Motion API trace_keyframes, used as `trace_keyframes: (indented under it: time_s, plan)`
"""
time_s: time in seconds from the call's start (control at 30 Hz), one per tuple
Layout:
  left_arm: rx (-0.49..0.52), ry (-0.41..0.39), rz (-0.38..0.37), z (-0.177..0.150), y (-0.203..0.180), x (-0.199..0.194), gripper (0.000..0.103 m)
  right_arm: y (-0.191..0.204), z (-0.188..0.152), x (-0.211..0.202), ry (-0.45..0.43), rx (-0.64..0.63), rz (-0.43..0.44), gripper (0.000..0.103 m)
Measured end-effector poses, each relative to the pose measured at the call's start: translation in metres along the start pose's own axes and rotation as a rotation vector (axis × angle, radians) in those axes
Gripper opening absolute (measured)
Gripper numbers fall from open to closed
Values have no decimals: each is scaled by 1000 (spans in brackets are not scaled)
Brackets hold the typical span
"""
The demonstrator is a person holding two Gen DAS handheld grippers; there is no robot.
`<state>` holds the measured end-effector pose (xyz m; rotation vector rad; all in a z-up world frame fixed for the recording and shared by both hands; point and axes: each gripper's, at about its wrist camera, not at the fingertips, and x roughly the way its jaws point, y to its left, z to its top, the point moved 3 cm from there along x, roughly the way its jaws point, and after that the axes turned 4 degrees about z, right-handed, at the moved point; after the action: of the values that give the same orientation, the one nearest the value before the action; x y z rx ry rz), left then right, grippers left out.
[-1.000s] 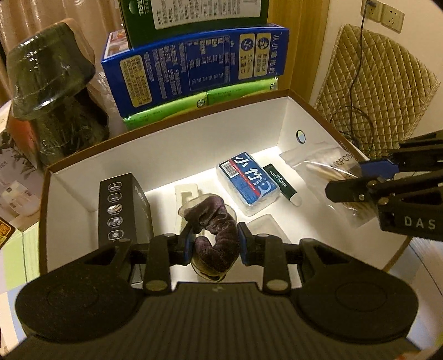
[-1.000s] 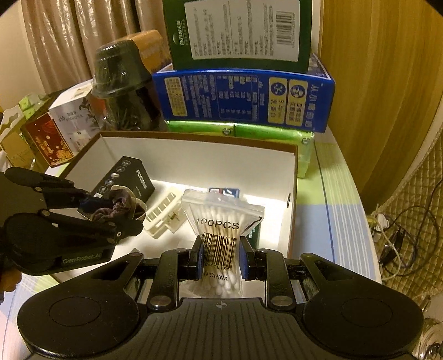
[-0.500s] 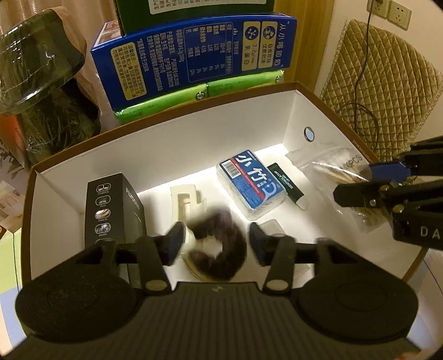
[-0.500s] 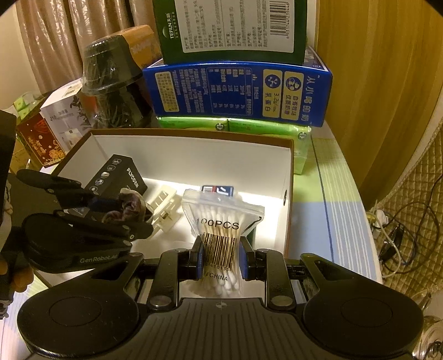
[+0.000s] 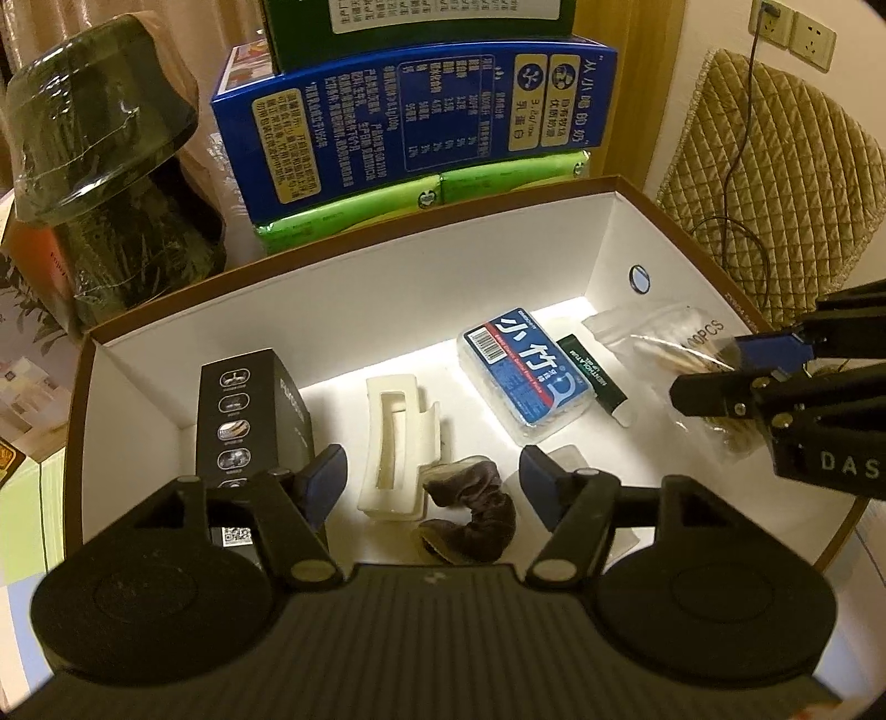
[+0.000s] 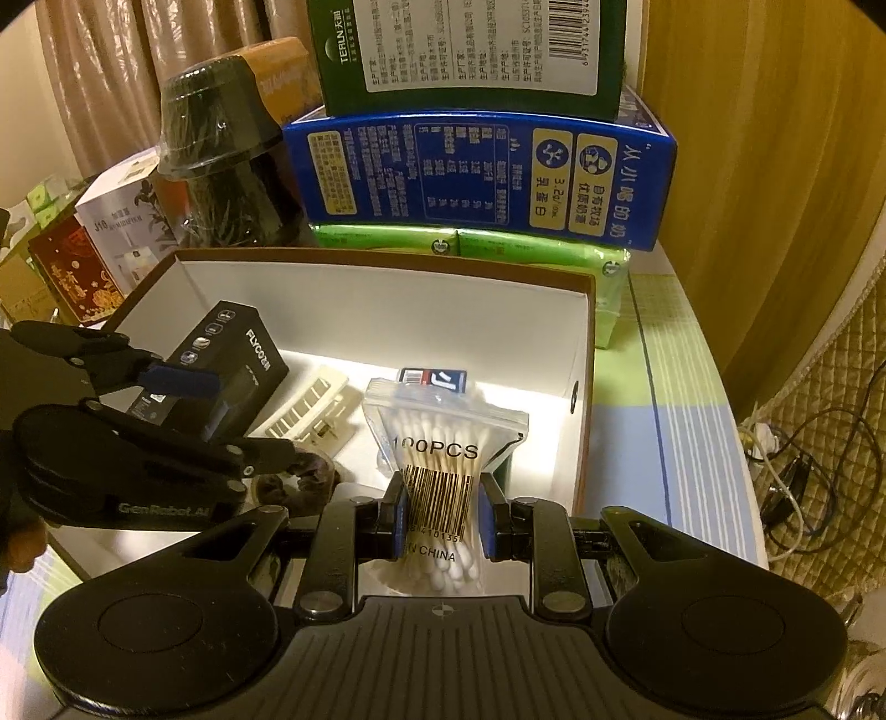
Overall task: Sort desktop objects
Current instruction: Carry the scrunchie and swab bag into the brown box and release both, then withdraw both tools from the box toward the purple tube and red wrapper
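Note:
A white-lined cardboard box [image 5: 387,288] holds a black carton [image 5: 243,410], a cream hair clip [image 5: 398,448], a purple scrunchie [image 5: 476,515], a blue floss pack [image 5: 526,371] and a green lip balm [image 5: 592,376]. My left gripper [image 5: 432,487] is open above the scrunchie, which lies loose on the box floor. My right gripper [image 6: 440,518] is shut on a bag of cotton swabs [image 6: 443,448] and holds it over the box's right end [image 6: 581,387]. The bag also shows in the left wrist view [image 5: 675,354].
Behind the box stand a blue carton [image 5: 415,116] on green packs [image 5: 421,205] with a dark green carton [image 6: 470,50] on top. A wrapped dark pot [image 5: 99,166] stands at back left. Small boxes [image 6: 94,249] sit left; cables [image 6: 803,459] lie right.
My left gripper opened and let go of the scrunchie, which dropped onto the box floor beside the hair clip. My right gripper kept its hold on the swab bag.

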<state>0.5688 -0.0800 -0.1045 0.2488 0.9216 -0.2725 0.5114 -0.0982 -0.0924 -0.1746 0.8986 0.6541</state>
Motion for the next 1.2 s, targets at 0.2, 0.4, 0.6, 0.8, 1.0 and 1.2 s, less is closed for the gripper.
trace_keyframes:
  time_s: [0.2, 0.4, 0.6, 0.8, 1.0, 1.2]
  plan:
    - [-6, -4, 10, 0, 3, -3, 65, -3, 2, 4, -27, -22, -23, 22]
    - [-12, -13, 19, -1, 7, -8, 69, -5, 2, 2, -68, -40, -18, 51]
    - [-21, -39, 39, 0, 13, -20, 77, -5, 0, -7, -86, -39, -2, 58]
    - [-39, -42, 65, -2, 23, -33, 85, 0, -4, -22, -94, -40, 32, 81]
    - [-75, -41, 91, -11, 30, -50, 92, 9, -9, -37, -108, -32, 55, 96]
    - [-108, -46, 89, -24, 30, -72, 96, 21, -20, -48, -109, -4, 74, 101]
